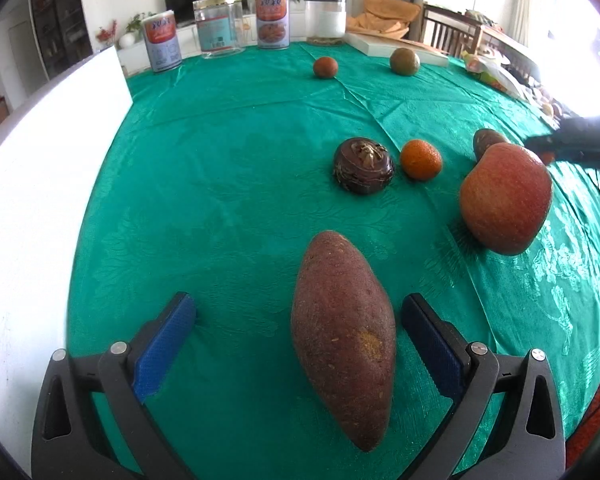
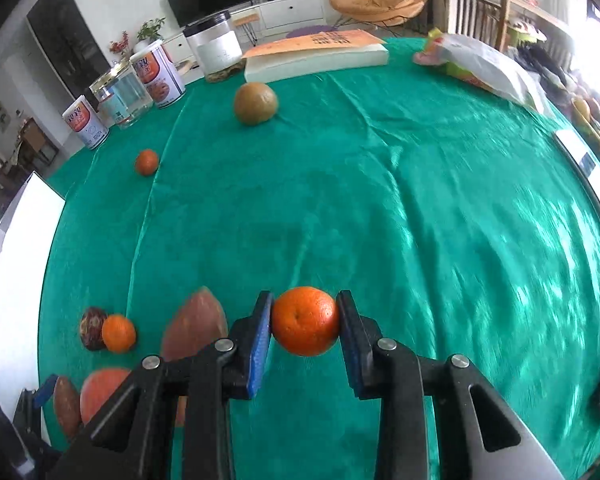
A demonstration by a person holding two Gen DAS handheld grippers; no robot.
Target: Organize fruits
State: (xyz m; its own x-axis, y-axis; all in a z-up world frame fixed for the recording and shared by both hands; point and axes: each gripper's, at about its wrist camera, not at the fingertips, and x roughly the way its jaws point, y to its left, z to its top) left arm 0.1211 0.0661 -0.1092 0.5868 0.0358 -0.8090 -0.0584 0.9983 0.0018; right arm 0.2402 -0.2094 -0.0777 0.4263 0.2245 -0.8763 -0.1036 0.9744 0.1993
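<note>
My left gripper is open low over the green tablecloth. A reddish sweet potato lies between its blue pads, nearer the right one, untouched. Beyond it sit a red apple, a tangerine and a dark brown bulb. My right gripper is shut on a small tangerine, held just above the cloth. To its left lie a second sweet potato, the tangerine and the apple. Farther off rest a small orange and a green-brown round fruit.
Tins and clear jars line the table's far edge, beside a thick book. A plastic bag lies at the far right. A white board stands along the left edge.
</note>
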